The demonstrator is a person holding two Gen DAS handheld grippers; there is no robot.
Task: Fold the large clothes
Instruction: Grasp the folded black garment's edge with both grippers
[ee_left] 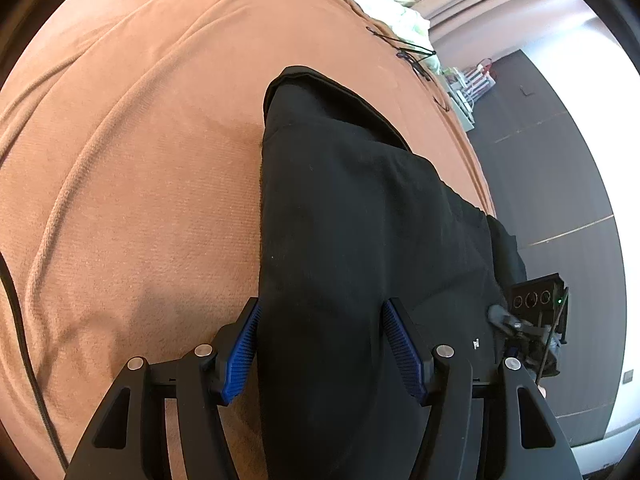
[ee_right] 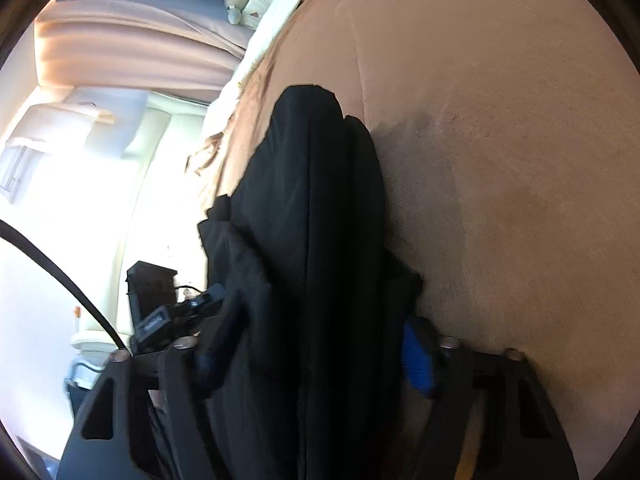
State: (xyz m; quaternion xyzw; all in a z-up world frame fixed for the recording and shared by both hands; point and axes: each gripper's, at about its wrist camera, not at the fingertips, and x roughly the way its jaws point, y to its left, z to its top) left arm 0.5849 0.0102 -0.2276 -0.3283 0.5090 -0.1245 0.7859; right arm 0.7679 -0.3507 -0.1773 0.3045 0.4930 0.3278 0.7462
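blue pads (ee_left: pixel 244 350) of our left gripper (ee_left: pixel 320 312) stand spread, black garment (ee_left: pixel 360 240) between them on the brown blanket (ee_left: pixel 140 180). only this view shows dark floor (ee_left: pixel 560 180). our right gripper (ee_right: pixel 316 344) looks spread too, around bunched garment (ee_right: pixel 312 220); one pad (ee_right: pixel 418 360) shows, the other is hidden by cloth.
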